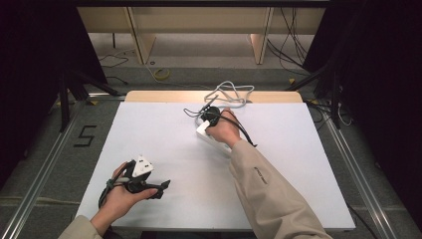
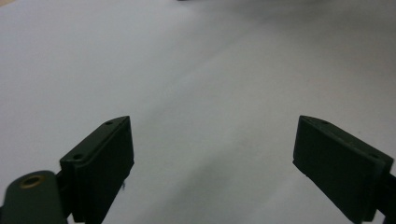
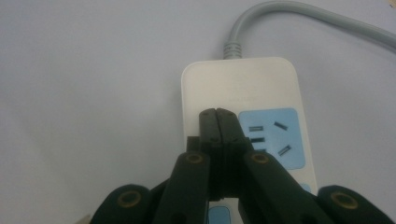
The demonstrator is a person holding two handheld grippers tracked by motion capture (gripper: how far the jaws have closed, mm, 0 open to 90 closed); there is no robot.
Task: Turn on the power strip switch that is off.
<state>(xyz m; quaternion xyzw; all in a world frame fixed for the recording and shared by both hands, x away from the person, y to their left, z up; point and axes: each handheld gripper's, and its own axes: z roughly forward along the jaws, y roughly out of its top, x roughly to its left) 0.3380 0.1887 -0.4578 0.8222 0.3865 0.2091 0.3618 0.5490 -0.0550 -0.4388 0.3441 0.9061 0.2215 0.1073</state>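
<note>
A white power strip (image 3: pixel 243 93) with pale blue socket panels lies on the white table sheet (image 1: pixel 164 134); its grey cable (image 3: pixel 280 11) leads off toward a coil (image 1: pixel 229 93) at the table's far edge. My right gripper (image 3: pixel 217 114) is shut, jaws pressed together with nothing between them, tips right over the strip's top face by the first socket. In the high view that gripper (image 1: pixel 209 117) sits at the strip's far end (image 1: pixel 203 128). My left gripper (image 1: pixel 161 188) rests near the front left, jaws wide apart over bare sheet, its pads (image 2: pixel 102 163) holding nothing.
The table's wooden far edge (image 1: pixel 149 95) shows beyond the sheet. Black stands and cables (image 1: pixel 323 84) flank the table on the floor. A sleeved right forearm (image 1: pixel 268 189) crosses the sheet's right half.
</note>
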